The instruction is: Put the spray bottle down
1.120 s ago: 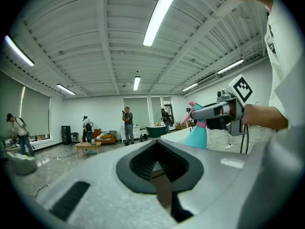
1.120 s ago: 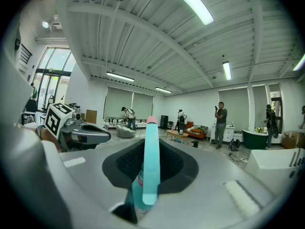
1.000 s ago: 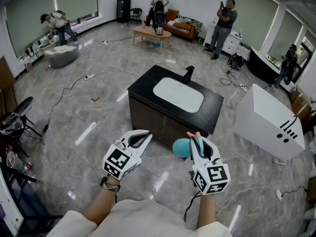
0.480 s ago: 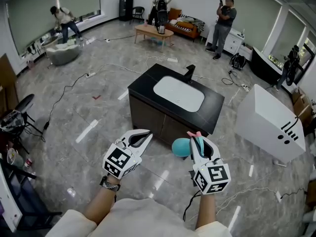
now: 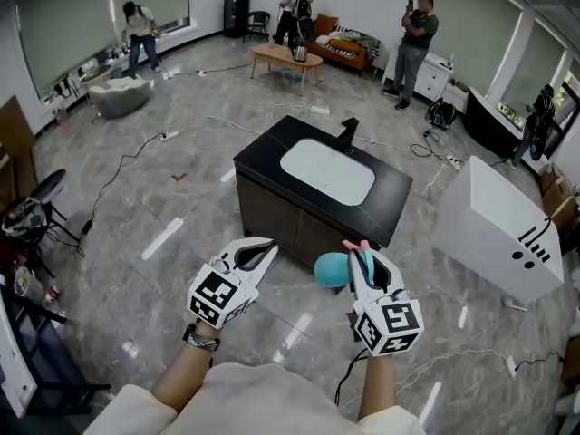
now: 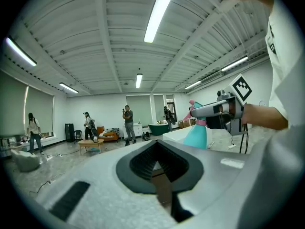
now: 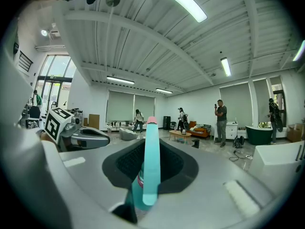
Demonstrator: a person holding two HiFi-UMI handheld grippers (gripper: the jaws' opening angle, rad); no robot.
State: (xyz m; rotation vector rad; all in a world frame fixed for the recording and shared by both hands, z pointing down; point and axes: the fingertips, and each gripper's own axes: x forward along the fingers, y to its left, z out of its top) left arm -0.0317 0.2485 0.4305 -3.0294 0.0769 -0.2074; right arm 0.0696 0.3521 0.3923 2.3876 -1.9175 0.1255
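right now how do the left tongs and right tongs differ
The white left tongs are shut on nothing; the white right tongs clamp a teal plastic spray bottle with a pink nozzle. The left tongs angle inward; the right tongs point nearly straight ahead. Both carry a square-marker cube.

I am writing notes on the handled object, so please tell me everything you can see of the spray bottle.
The spray bottle has a teal body that widens downward and looks like smooth plastic, with a pink collar at the neck and a pink tip on its teal spray head. The right gripper is shut on its upper part and holds it roughly upright in the air, above the floor, in front of the sink cabinet. Nothing else touches it. Its contents cannot be seen.
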